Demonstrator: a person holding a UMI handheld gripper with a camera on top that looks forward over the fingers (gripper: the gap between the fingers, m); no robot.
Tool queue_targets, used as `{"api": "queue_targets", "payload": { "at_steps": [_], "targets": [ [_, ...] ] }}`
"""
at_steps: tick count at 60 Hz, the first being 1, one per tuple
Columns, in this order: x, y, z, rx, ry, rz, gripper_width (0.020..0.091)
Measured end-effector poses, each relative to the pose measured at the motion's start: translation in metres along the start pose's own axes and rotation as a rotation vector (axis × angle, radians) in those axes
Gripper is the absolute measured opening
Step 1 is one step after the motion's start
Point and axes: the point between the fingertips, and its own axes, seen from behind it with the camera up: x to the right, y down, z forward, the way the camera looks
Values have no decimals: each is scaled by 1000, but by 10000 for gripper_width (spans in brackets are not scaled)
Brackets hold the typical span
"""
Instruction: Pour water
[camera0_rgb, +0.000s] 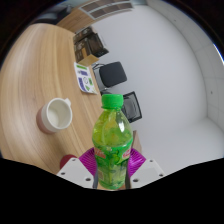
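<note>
Green bottle (111, 140) gripped between the fingers (88, 160), pink pads pressed to its lower body on both sides, so clenched on the bottle rather than merely around it. Held upright or close to it, green cap (113, 100) at the top and seemingly still screwed on (hard to be sure from here). Lifted clear of the bench (45, 65), judging by the high downward look onto the wood.

White cup (55, 116) standing on the bench beyond and to one side of the bottle, well apart from it, mouth open upward. Farther off, a few items at the back of the bench near the wall, too small to name, plus dark chairs (112, 74) beside the bench edge.

Step in hand, by the look of it: carrying phase, bottle grasped and raised but not yet brought over the cup. No tilt begun, no water seen moving.

Next move likely calls for: swinging the bottle sideways until its neck sits above the cup's mouth, then rolling the wrist to tip it. Cap possibly a blocker if indeed closed.
</note>
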Motion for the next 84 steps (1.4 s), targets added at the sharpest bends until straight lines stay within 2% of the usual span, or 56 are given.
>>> {"api": "queue_targets", "payload": {
  "at_steps": [5, 14, 19, 32, 38, 44, 52, 58, 62, 70, 77, 84],
  "targets": [
    [-2, 4, 0, 54, -114, 344, 374],
    [-5, 10, 2, 131, -234, 846, 378],
    [-14, 16, 11, 166, -240, 994, 376],
    [-49, 36, 36, 200, -276, 1154, 375],
    [-61, 44, 46, 207, -266, 1184, 381],
    [-56, 46, 45, 248, -217, 1191, 386],
    [-57, 46, 40, 257, -186, 1181, 446],
    [-60, 50, 40, 230, -204, 1192, 509],
    [-70, 55, 36, 174, -245, 1203, 541],
    [-85, 65, 6, 99, -259, 1222, 755],
    [-104, 68, -42, 11, -266, 1227, 760],
    [-107, 48, -97, -35, -276, 1266, 777]
  ]
}}
